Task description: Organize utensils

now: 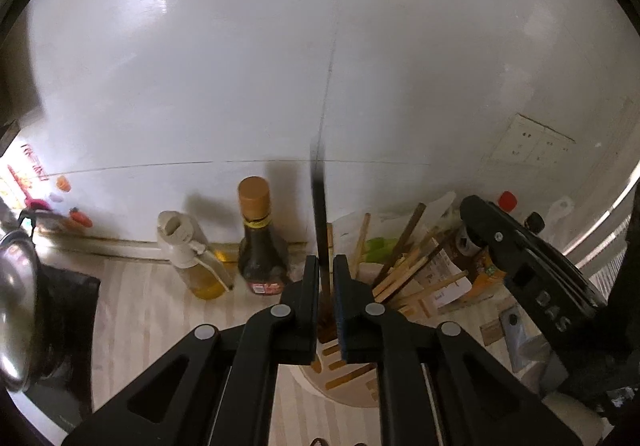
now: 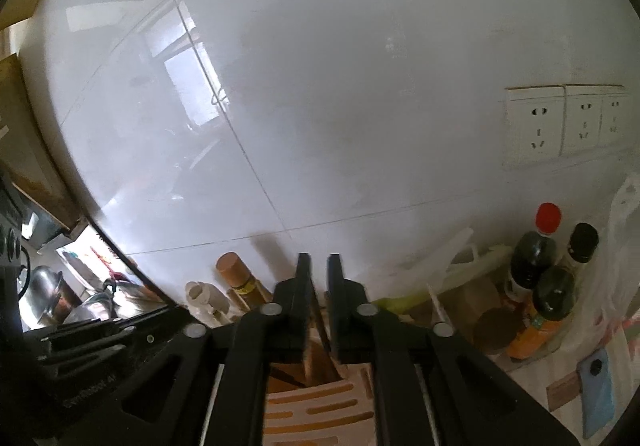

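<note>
My left gripper is shut on a dark chopstick that stands upright between its fingers, over a slotted beige utensil holder. Several wooden chopsticks lean in the holder to the right. My right gripper hovers above the same holder, its fingers close together around a thin brown stick; contact is unclear. The right gripper's body shows in the left wrist view, to the right of the holder.
A dark sauce bottle and an oil bottle stand against the white tiled wall. More bottles stand at the right, below wall sockets. A metal pot sits at the left. A blue phone lies at the right.
</note>
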The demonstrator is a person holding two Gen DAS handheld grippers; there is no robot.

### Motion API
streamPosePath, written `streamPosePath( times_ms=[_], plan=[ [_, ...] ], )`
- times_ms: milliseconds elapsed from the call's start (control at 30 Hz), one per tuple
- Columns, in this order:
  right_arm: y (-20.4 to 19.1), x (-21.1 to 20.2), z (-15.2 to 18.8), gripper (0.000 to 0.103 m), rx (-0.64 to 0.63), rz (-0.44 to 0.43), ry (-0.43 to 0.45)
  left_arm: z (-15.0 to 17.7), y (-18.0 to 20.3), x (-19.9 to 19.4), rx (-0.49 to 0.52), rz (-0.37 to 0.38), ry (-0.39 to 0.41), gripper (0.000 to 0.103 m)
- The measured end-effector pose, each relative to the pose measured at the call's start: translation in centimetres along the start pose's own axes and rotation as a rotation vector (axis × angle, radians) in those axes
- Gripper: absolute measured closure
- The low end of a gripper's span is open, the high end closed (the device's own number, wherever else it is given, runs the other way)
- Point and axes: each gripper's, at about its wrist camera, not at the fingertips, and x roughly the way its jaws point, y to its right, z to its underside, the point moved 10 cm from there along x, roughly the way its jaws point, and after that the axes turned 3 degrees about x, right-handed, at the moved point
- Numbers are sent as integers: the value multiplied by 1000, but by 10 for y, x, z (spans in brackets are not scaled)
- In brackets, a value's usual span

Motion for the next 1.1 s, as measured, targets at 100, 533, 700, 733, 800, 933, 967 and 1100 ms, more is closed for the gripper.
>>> streamPosePath(
  times_ms=[100,533,700,733,800,933,967,1100],
  plan=[
    [3,-8,0,57,3,3,1,-1,-7,-10,-10,-50,27,65],
    [29,-64,28,0,-178,246,-7,43,-34,-38,-15,-299,92,0],
    [43,-66,45,0,-208,289,-56,60,-28,-39,-42,-313,81,0],
    [45,-66,48,0,-213,290,-64,61,-27,-40,-49,-316,80,0],
    [46,-69,53,0,-226,290,-71,65,-25,-43,-67,-317,85,0],
    [48,-78,57,0,-232,278,-70,74,-18,-57,-88,-310,100,0],
    [48,-82,57,0,-234,274,-67,76,-16,-61,-87,-311,105,0],
    [46,-106,60,0,-235,270,-45,86,-9,-81,-85,-314,119,0]
  ],
)
